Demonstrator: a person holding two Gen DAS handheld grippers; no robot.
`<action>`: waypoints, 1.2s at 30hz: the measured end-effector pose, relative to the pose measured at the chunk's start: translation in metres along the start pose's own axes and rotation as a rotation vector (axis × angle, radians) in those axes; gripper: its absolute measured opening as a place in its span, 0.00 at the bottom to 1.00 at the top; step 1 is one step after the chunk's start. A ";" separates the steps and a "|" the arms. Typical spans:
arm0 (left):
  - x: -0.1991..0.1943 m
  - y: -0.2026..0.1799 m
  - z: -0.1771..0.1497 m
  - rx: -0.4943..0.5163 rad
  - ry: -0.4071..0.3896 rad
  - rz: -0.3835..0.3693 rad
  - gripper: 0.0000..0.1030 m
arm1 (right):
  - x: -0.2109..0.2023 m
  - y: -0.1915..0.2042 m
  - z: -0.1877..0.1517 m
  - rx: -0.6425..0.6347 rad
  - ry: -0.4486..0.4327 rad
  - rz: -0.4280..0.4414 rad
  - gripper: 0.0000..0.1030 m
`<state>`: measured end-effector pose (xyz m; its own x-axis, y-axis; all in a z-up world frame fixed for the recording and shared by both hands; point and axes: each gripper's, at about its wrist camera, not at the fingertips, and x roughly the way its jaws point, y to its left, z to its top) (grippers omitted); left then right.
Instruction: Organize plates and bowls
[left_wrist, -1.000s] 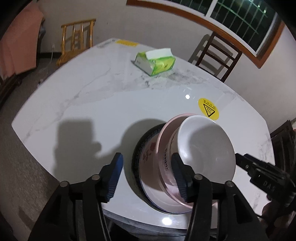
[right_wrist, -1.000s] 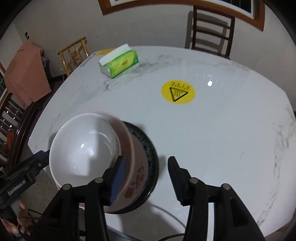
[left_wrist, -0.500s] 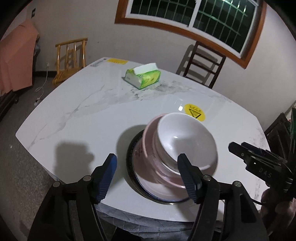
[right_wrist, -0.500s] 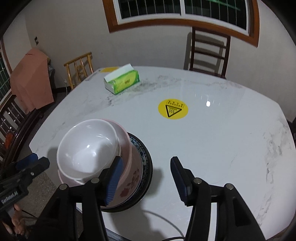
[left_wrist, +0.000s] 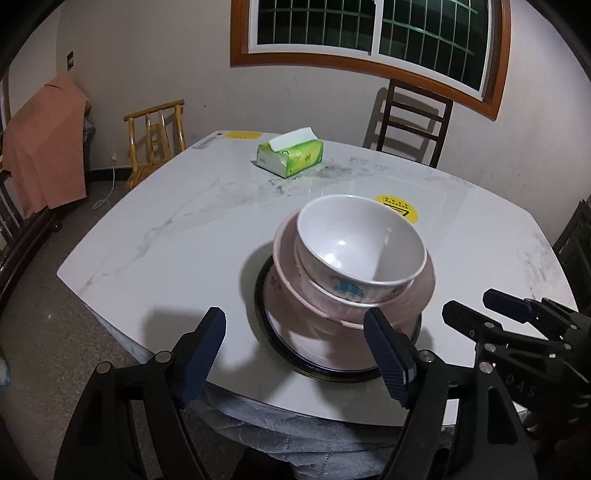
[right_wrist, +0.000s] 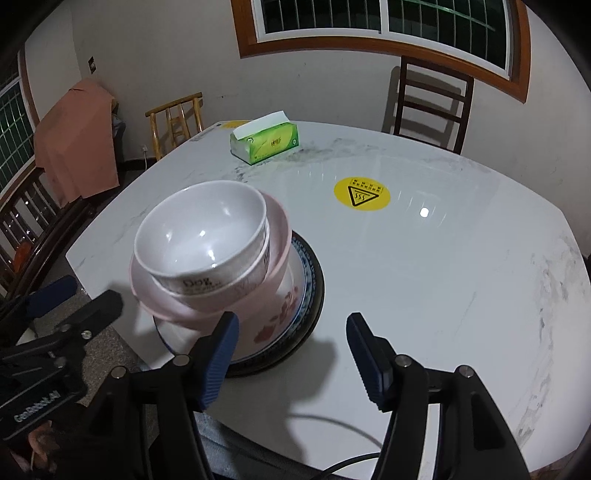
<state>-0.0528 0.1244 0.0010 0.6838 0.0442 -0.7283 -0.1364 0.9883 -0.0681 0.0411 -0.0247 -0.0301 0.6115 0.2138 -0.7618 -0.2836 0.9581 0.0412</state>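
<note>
A white bowl (left_wrist: 360, 243) (right_wrist: 201, 232) sits nested in a pink bowl (left_wrist: 417, 299) (right_wrist: 275, 291), and both rest on a dark-rimmed plate (left_wrist: 325, 363) (right_wrist: 314, 295) near the front edge of the marble table (left_wrist: 166, 236) (right_wrist: 443, 277). My left gripper (left_wrist: 295, 354) hangs just short of the stack with its jaws opening and nothing between them. My right gripper (right_wrist: 291, 354) is to the right of the stack, jaws opening, also empty. Each gripper shows at the edge of the other's view, the right gripper (left_wrist: 480, 314) and the left gripper (right_wrist: 74, 299).
A green tissue box (left_wrist: 290, 157) (right_wrist: 264, 142) lies at the far side of the table. A round yellow warning sticker (right_wrist: 362, 194) marks the middle. Wooden chairs (left_wrist: 157, 136) (right_wrist: 428, 99) stand around the table, one draped with a pink cloth (left_wrist: 44, 147).
Both grippers have drawn back from the bowl stack and their jaws have spread wider. The left fingers no longer straddle the pink bowl's rim. The stack stands on the plate.
</note>
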 end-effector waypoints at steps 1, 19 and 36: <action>0.001 -0.001 0.000 -0.006 0.001 -0.004 0.73 | 0.000 -0.001 -0.001 0.002 0.001 -0.003 0.60; 0.007 -0.004 -0.007 -0.026 0.052 0.014 0.74 | 0.001 -0.001 -0.012 0.001 0.030 0.017 0.60; 0.010 -0.002 -0.008 -0.034 0.072 0.019 0.75 | 0.009 0.002 -0.013 0.001 0.055 0.033 0.60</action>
<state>-0.0511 0.1221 -0.0118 0.6280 0.0516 -0.7765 -0.1740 0.9819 -0.0755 0.0363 -0.0236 -0.0452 0.5606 0.2344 -0.7942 -0.3022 0.9509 0.0673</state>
